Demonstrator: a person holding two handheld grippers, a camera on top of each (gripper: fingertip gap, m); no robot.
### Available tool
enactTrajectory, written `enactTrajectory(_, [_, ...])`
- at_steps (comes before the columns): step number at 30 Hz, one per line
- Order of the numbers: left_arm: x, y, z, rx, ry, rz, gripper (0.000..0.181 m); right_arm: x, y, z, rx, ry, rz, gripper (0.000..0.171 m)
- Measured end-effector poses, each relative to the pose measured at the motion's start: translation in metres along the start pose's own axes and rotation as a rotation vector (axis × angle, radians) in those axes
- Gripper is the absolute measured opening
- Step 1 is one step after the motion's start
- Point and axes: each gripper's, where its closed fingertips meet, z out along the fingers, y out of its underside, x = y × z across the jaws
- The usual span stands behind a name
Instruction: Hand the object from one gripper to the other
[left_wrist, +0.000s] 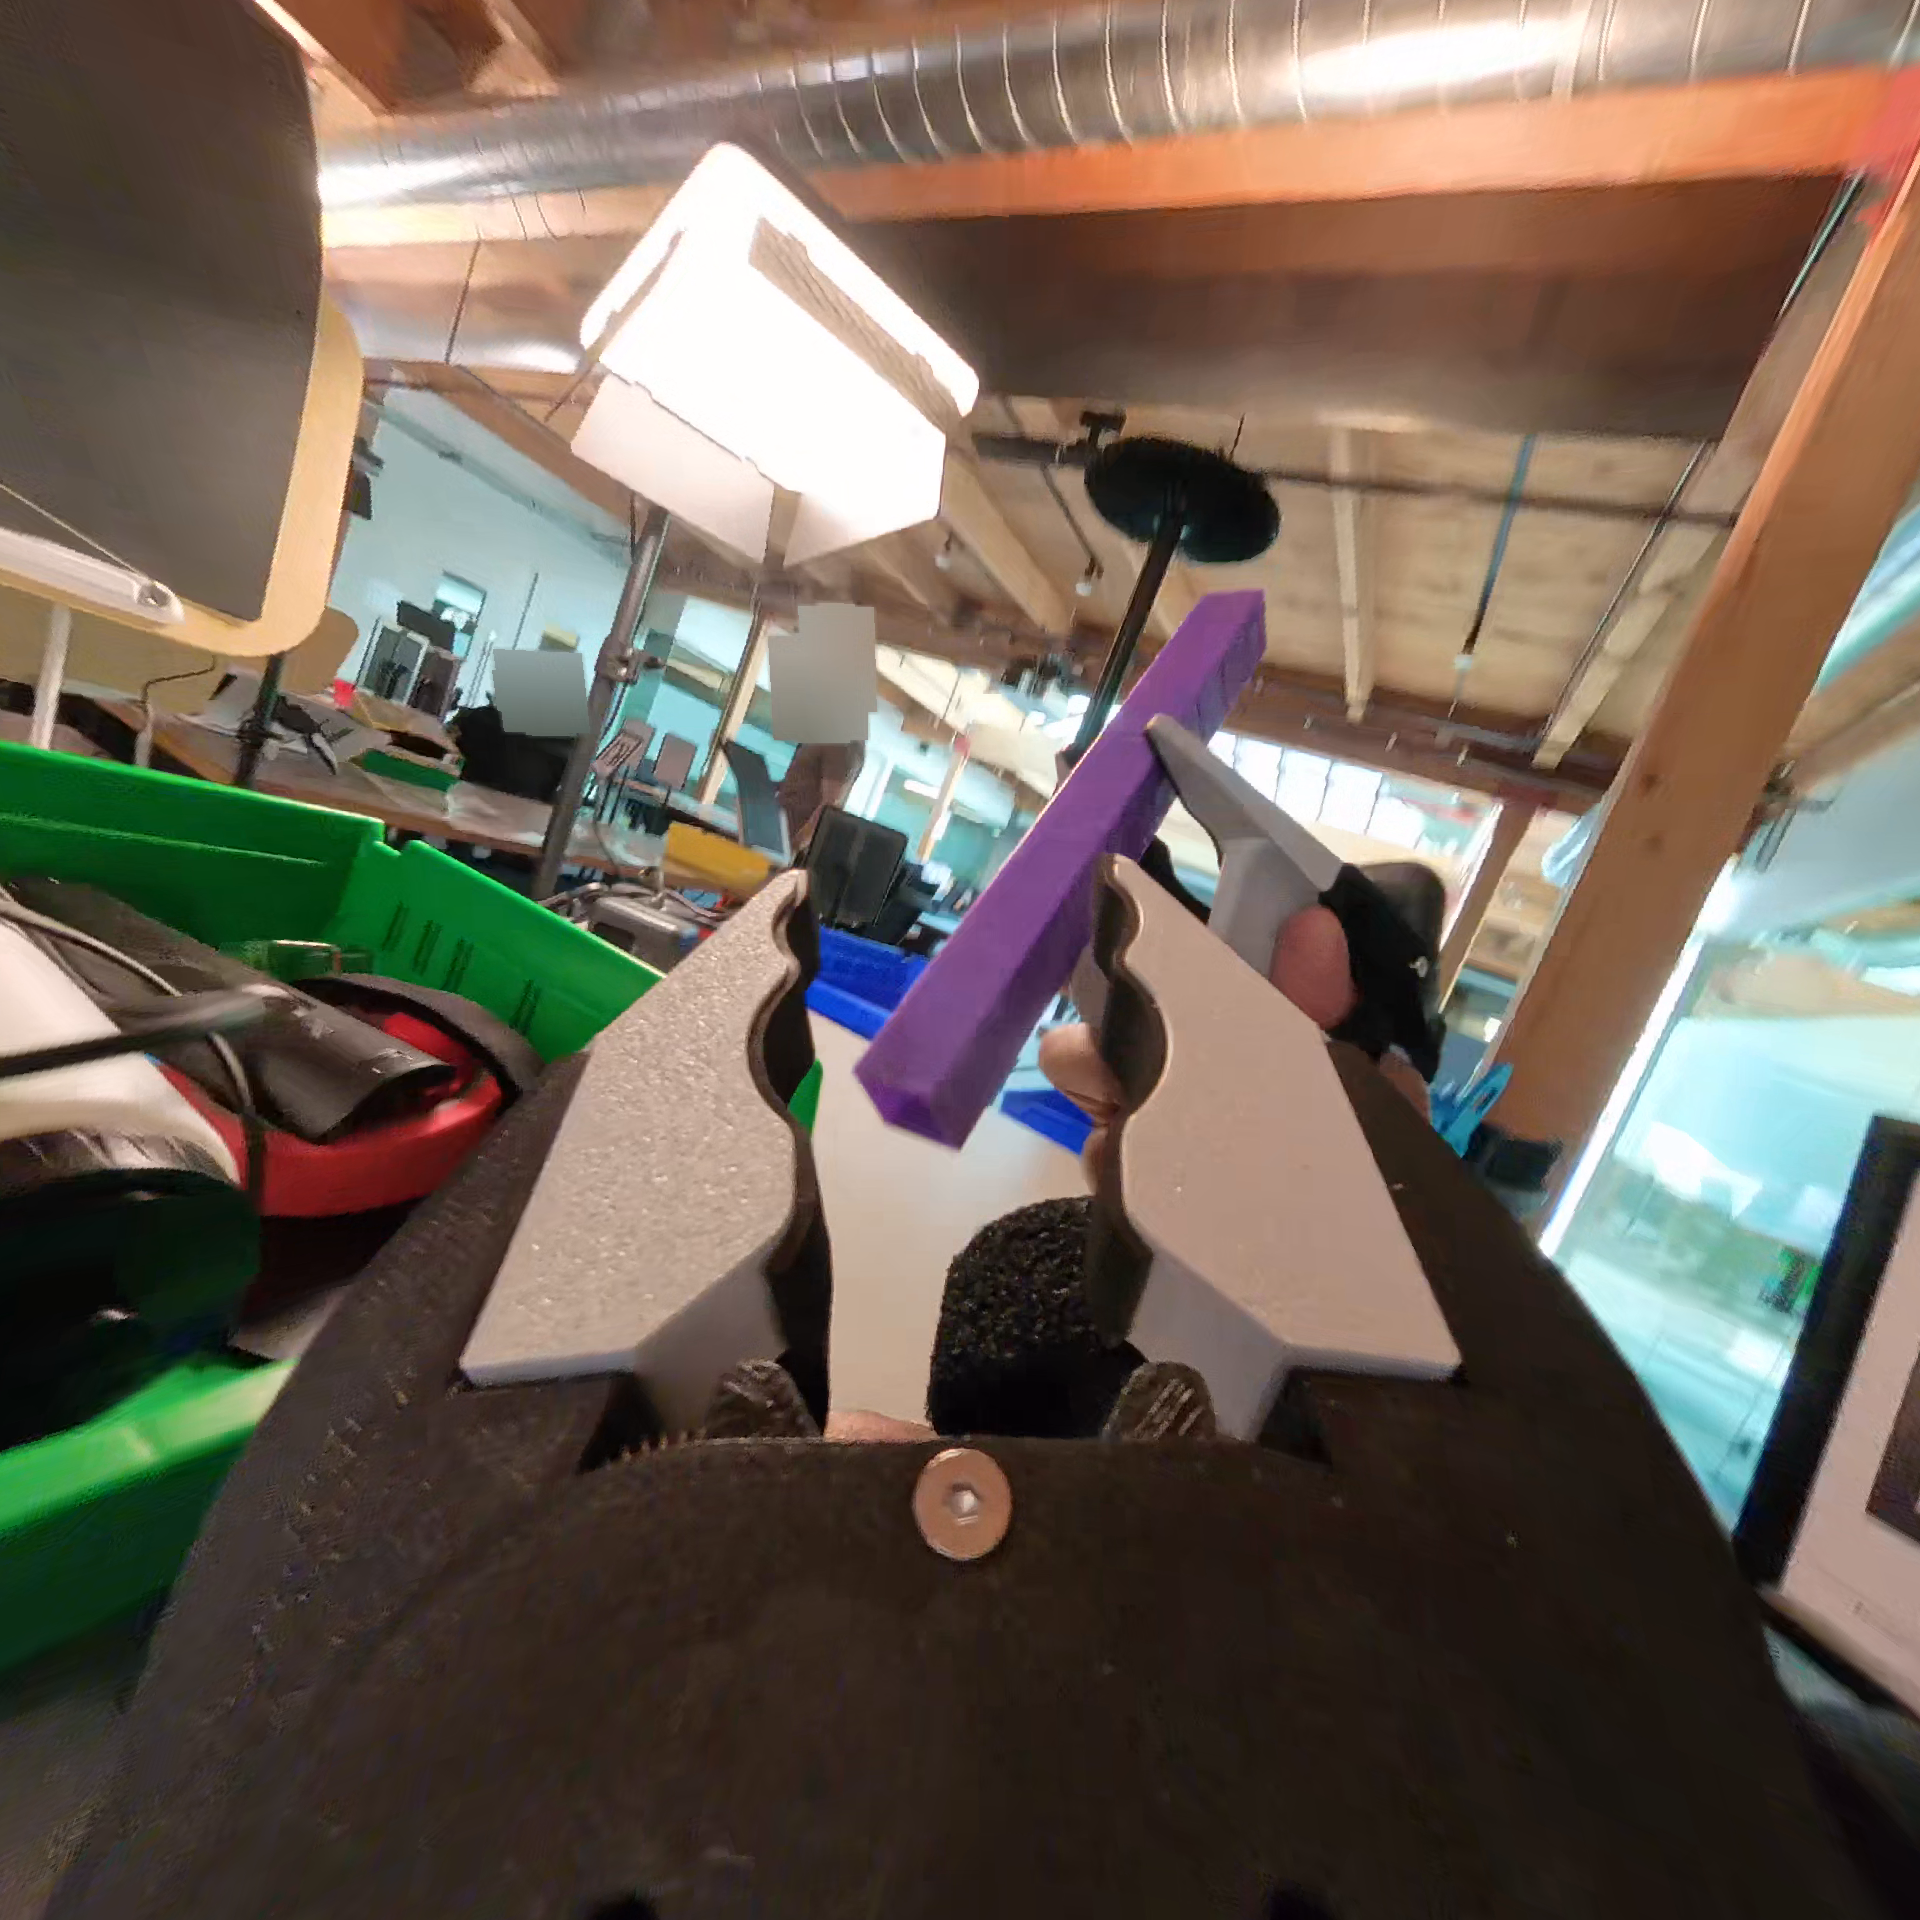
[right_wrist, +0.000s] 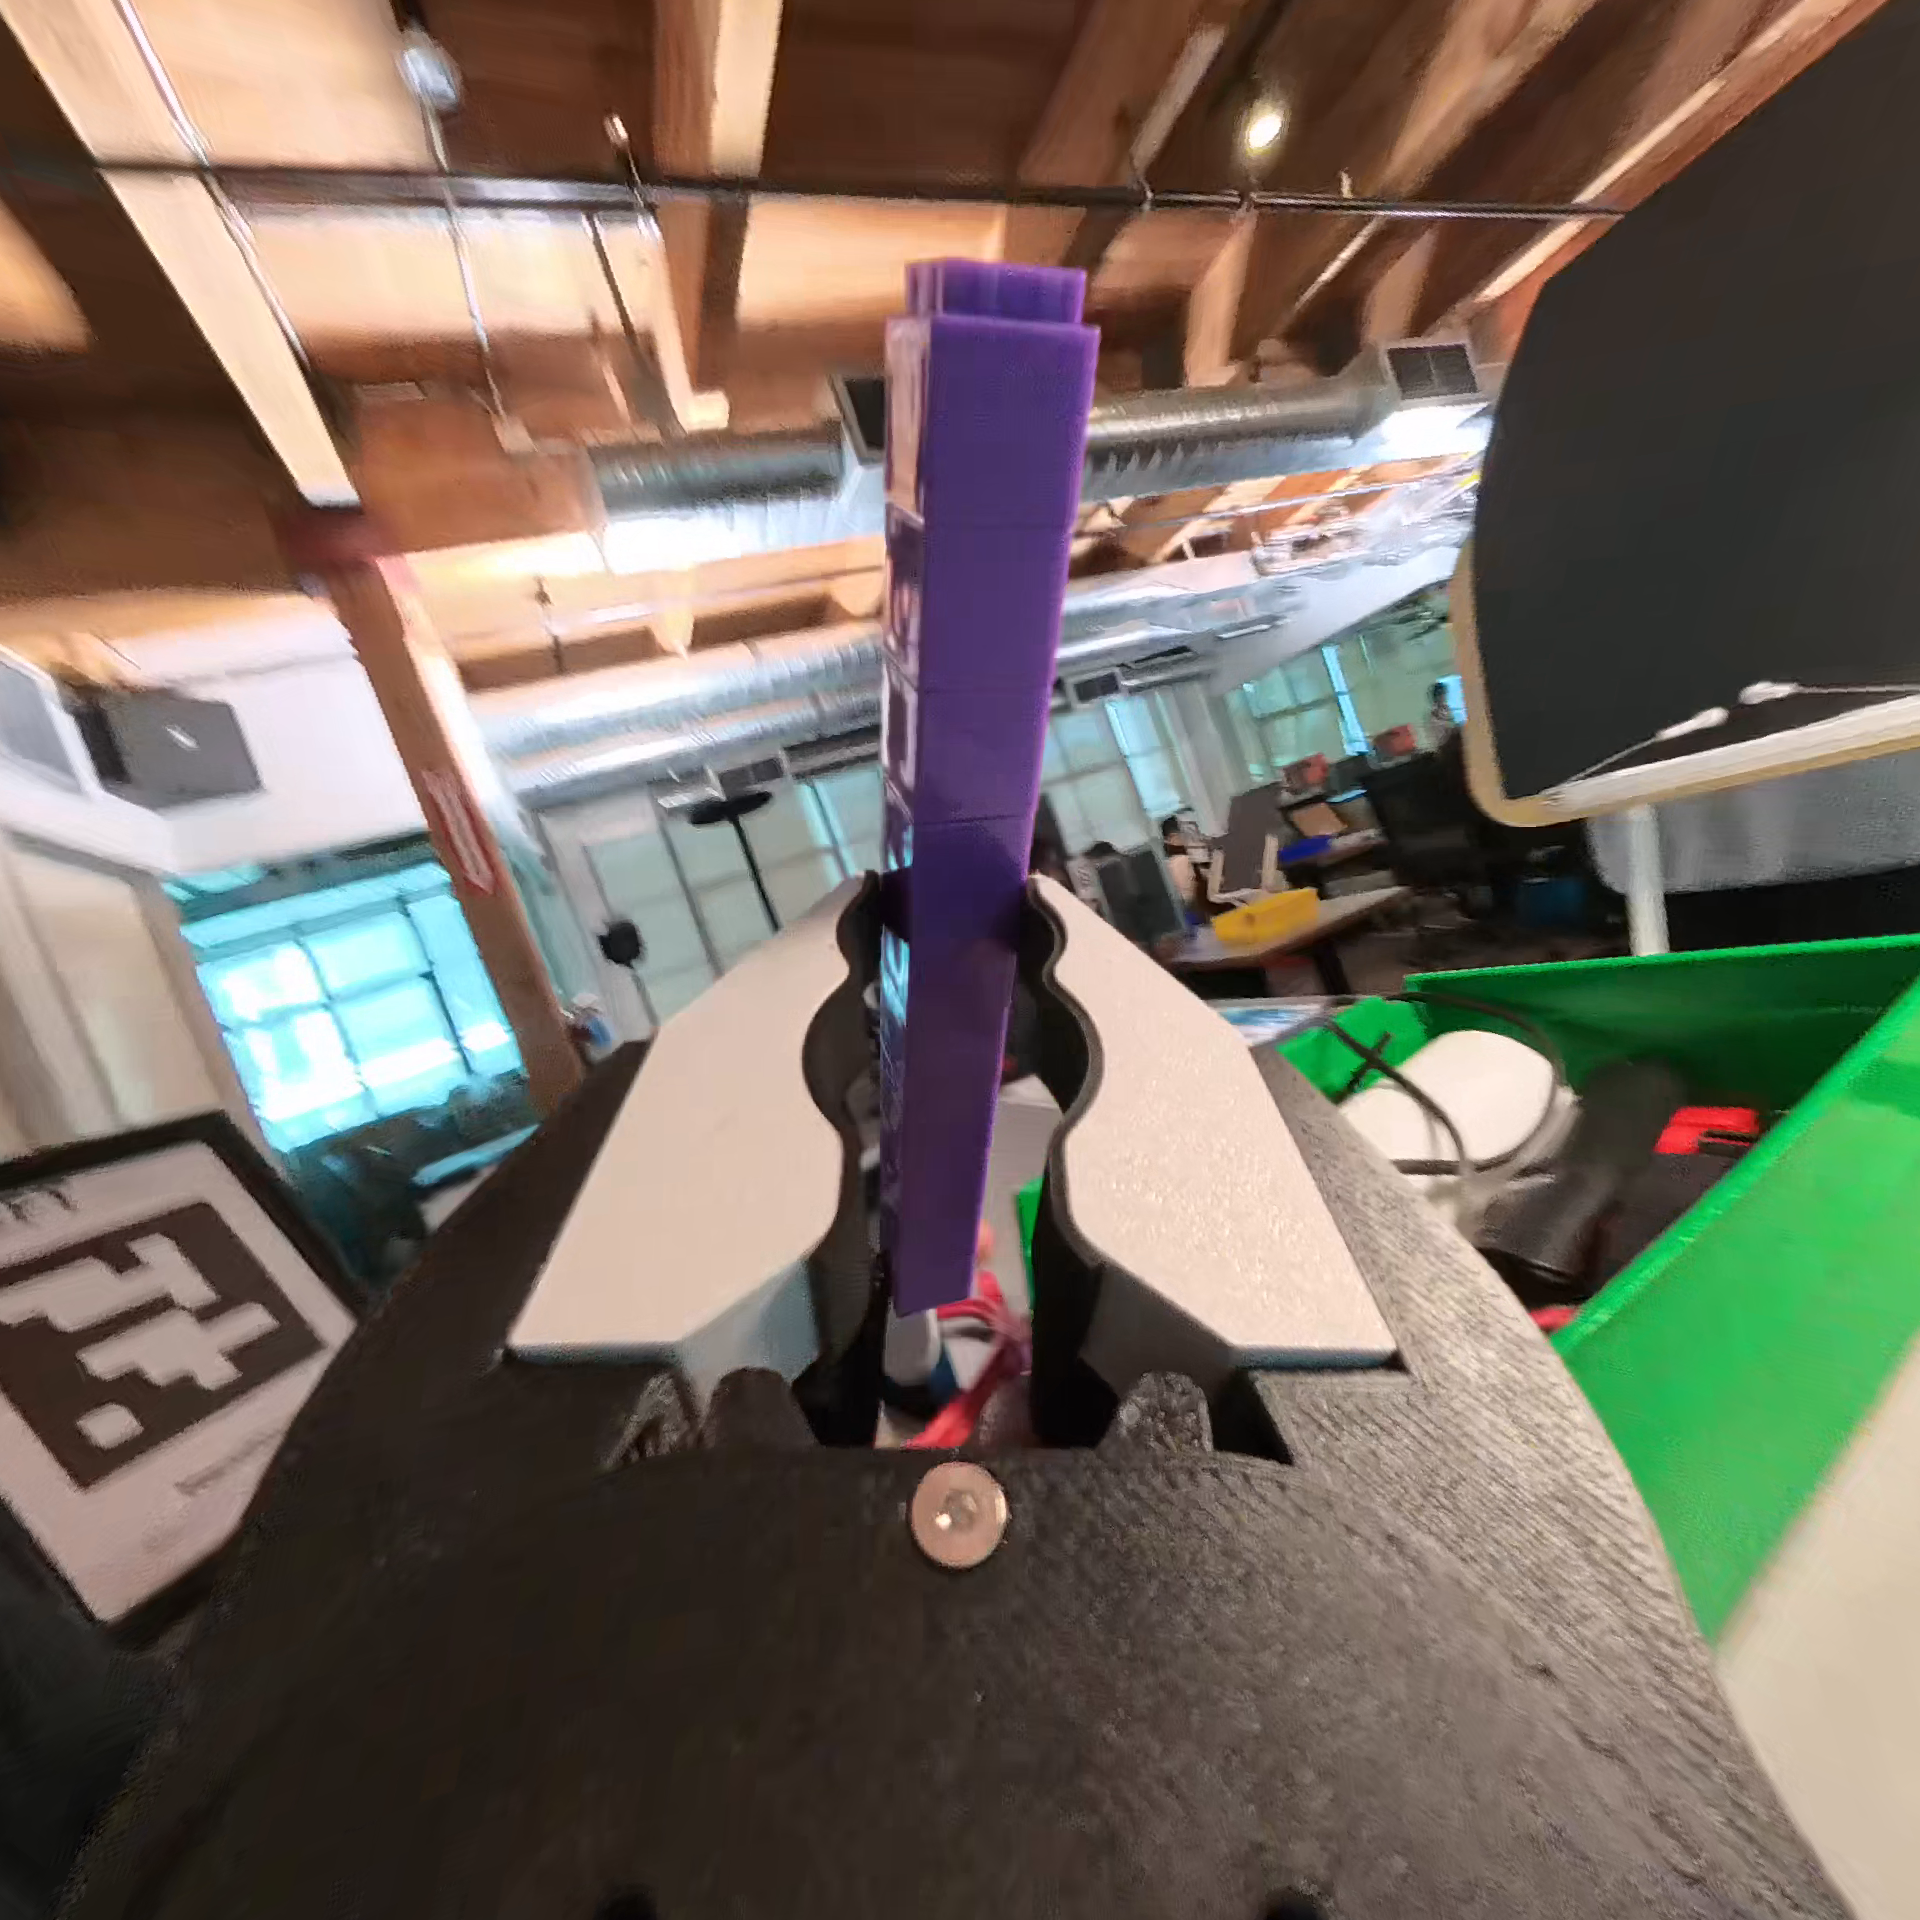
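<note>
A long purple square bar (right_wrist: 977, 727) stands upright in my right gripper (right_wrist: 956, 904), which is shut on it near its lower third. In the left wrist view the same bar (left_wrist: 1060, 862) slants up to the right in the air. A grey finger (left_wrist: 1236, 821) of the right gripper presses on it from the right, and a person's hand (left_wrist: 1311, 951) shows behind. My left gripper (left_wrist: 956, 899) is open. The bar's lower end sits between its fingertips, partly behind the right one, and I cannot tell whether they touch.
A green bin (left_wrist: 208, 831) of cables and gear sits to the left; it shows at the right in the right wrist view (right_wrist: 1714, 1299). Blue bins (left_wrist: 862, 966) lie beyond. A lit panel on a stand (left_wrist: 769, 364), a wooden post (left_wrist: 1683, 779) and a marker board (right_wrist: 135, 1340) are nearby. Some 8 cm of space lies between my two pairs of fingers.
</note>
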Motion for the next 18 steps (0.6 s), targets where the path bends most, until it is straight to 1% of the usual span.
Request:
enactTrajectory(2, [0.0, 0.003, -0.002, 0.041, 0.015, -0.123, 0.056, -0.001, -0.001, 0.002, 0.021, -0.029, 0.074, 0.027])
enactTrajectory(4, [0.0, 0.0, -0.005, 0.072, 0.039, -0.197, 0.056, 0.001, -0.002, 0.003, 0.026, -0.032, 0.113, 0.027])
enactTrajectory(7, [-0.004, 0.001, -0.005, 0.068, 0.05, -0.243, 0.058, 0.003, -0.007, 0.006, 0.045, -0.053, 0.177, 0.027])
enactTrajectory(10, [0.008, 0.01, -0.001, 0.031, 0.123, -0.285, 0.058, 0.001, -0.009, 0.009, 0.078, -0.076, 0.241, 0.027])
enactTrajectory(13, [0.017, 0.014, 0.001, 0.002, 0.157, -0.265, 0.057, -0.002, -0.003, 0.012, 0.075, -0.091, 0.274, 0.027])
enactTrajectory(16, [0.021, 0.012, -0.001, 0.015, 0.173, -0.234, 0.045, -0.006, 0.006, 0.014, 0.06, -0.096, 0.282, 0.027])
enactTrajectory(17, [0.023, 0.012, -0.002, 0.015, 0.188, -0.231, 0.032, -0.008, 0.01, 0.015, 0.048, -0.098, 0.277, 0.027])
enactTrajectory(18, [0.026, 0.011, -0.003, 0.021, 0.207, -0.23, 0.024, -0.009, 0.013, 0.016, 0.041, -0.094, 0.274, 0.027])
